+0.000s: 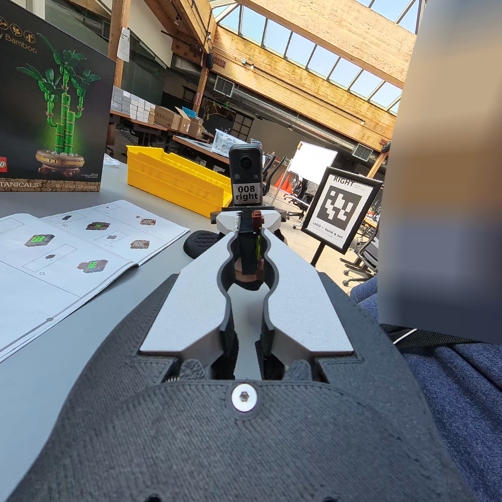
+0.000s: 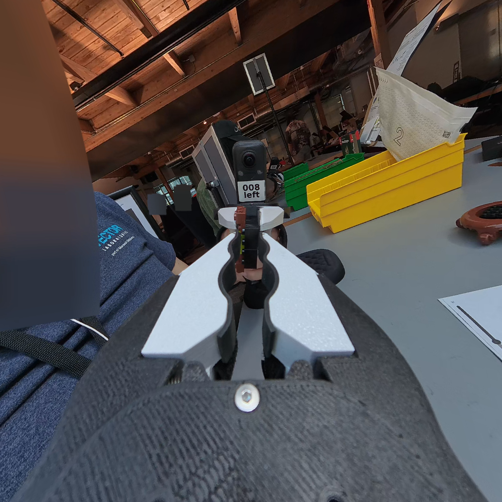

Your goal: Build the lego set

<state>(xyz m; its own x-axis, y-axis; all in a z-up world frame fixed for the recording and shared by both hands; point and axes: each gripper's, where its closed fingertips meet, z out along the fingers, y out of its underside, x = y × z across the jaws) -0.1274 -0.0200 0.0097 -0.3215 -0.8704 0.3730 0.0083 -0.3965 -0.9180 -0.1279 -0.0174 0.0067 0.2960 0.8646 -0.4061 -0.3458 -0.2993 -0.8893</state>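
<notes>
A small lego assembly [image 1: 247, 255] of black, reddish-brown and lime-green bricks is held edge-on in the air between my two grippers, which face each other. My left gripper [image 1: 247, 235] is shut on its near end. The right gripper [image 1: 248, 220] shows just beyond, its white fingers on the far end. In the right wrist view my right gripper [image 2: 248, 235] is shut on the same assembly [image 2: 251, 250], with the left gripper [image 2: 248, 217] behind it. A reddish-brown round base [image 2: 483, 220] lies on the grey table [image 2: 380, 271] at the right.
The set's box [image 1: 51, 108] stands at the back left, behind the open instruction booklet [image 1: 81, 252]. A yellow bin [image 1: 173, 176] and a framed sign on a stand [image 1: 342, 209] are beyond. The yellow bin [image 2: 385, 187] holds a white numbered bag [image 2: 415, 119]; a green bin [image 2: 312, 173] sits behind. A person in a blue shirt [image 2: 130, 258] is close by. My two grippers' fingertips are within a few centimetres of each other. The reddish-brown round base [image 2: 483, 220] is about equally far from each gripper, around 30 cm.
</notes>
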